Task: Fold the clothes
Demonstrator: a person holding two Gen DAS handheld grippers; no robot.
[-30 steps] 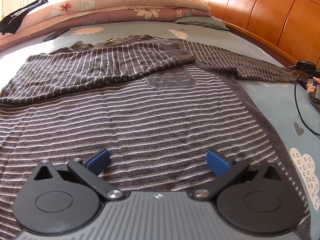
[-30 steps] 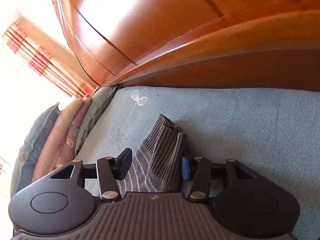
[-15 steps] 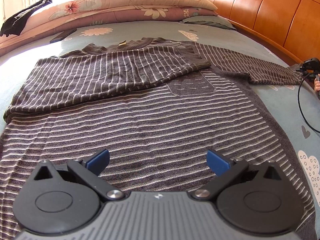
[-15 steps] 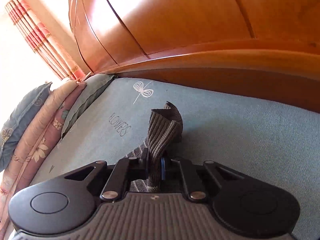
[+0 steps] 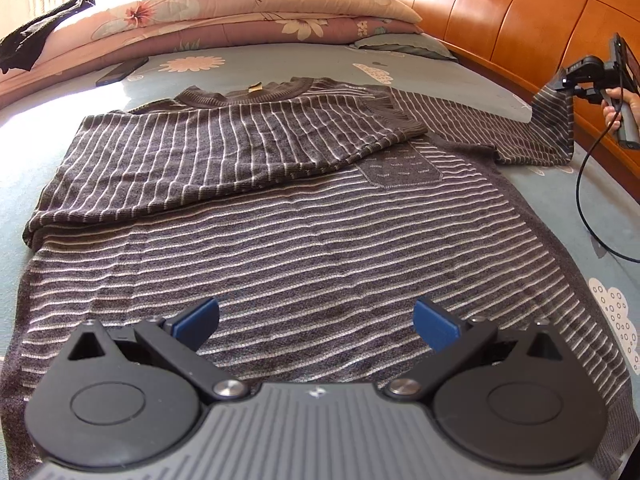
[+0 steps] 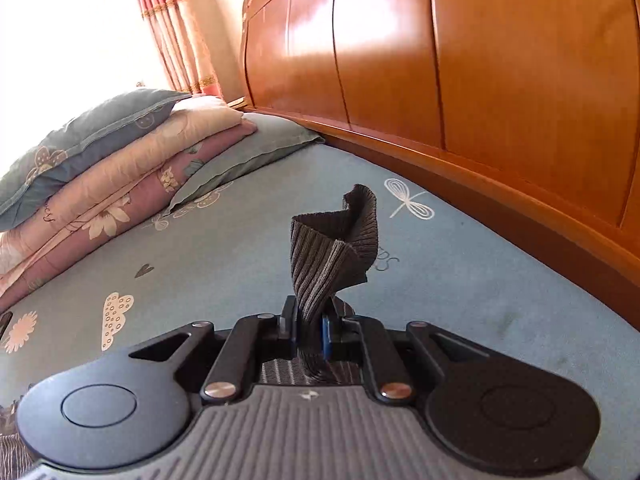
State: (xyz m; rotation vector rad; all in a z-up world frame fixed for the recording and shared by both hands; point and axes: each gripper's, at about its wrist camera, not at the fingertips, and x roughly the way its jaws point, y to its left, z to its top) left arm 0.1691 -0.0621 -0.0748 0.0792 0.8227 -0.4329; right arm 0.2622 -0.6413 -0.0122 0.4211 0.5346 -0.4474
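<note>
A brown sweater with thin white stripes (image 5: 304,248) lies flat on the bed, its left sleeve (image 5: 224,152) folded across the chest. My left gripper (image 5: 316,322) hovers open over the lower hem with nothing between its blue pads. Far right in the left wrist view, the right sleeve (image 5: 552,120) rises off the bed, pinched at its end by my right gripper (image 5: 560,82), which a hand (image 5: 618,110) holds. In the right wrist view the right gripper (image 6: 308,330) is shut on the ribbed sleeve cuff (image 6: 336,248), which sticks up crumpled between the pads.
A stack of folded quilts and pillows (image 5: 248,12) lies at the head of the bed, with a dark phone (image 5: 120,71) near it. A wooden headboard (image 5: 520,28) runs along the right side. A black cable (image 5: 592,208) hangs from the right gripper onto the blue sheet (image 5: 600,300).
The right gripper closed on the sleeve cuff, then rose off the bed and rolled level, lifting the sleeve end. The left gripper drew back a little, showing more of the sweater.
</note>
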